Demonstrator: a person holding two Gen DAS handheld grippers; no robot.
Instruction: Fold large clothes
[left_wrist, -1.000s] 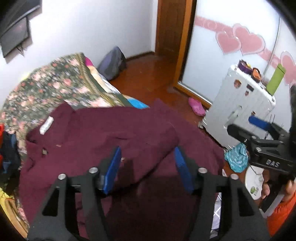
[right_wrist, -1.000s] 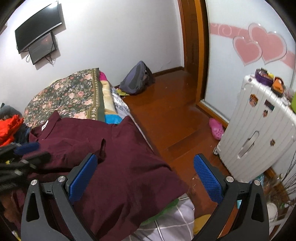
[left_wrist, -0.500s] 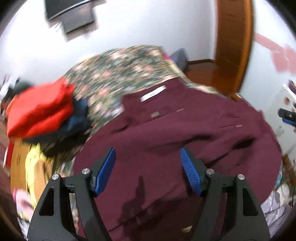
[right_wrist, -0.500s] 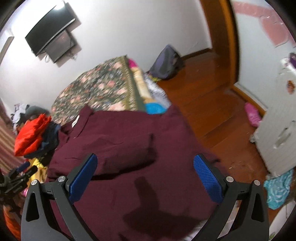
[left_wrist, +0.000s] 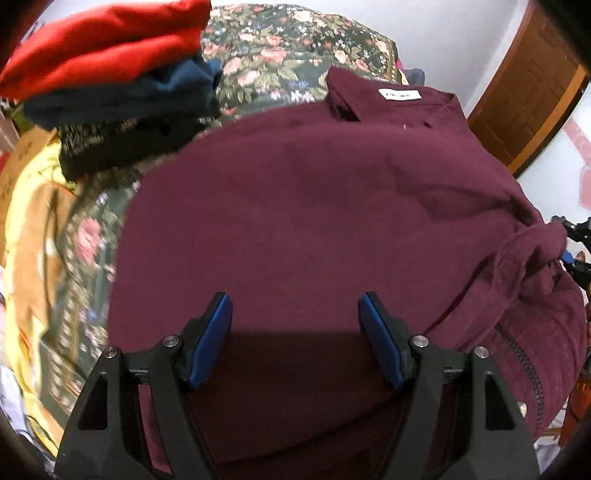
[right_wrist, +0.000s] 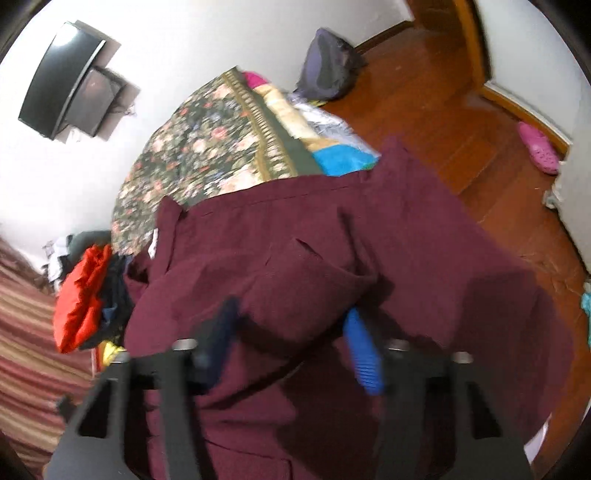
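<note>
A large maroon shirt lies spread on the bed, collar and white label at the far end. My left gripper is open and empty just above the shirt's near part. In the right wrist view my right gripper has its blue pads partly closed around a raised fold of the maroon shirt. The right gripper also shows at the left wrist view's right edge, against a bunched part of the shirt.
A stack of folded red and navy clothes sits at the shirt's left, also seen in the right wrist view. A floral blanket covers the bed beyond. A backpack and pink shoe lie on the wooden floor.
My left gripper swung left and dropped close over the shirt. My right gripper came down onto the shirt and its jaws narrowed from wide open around a fold.
</note>
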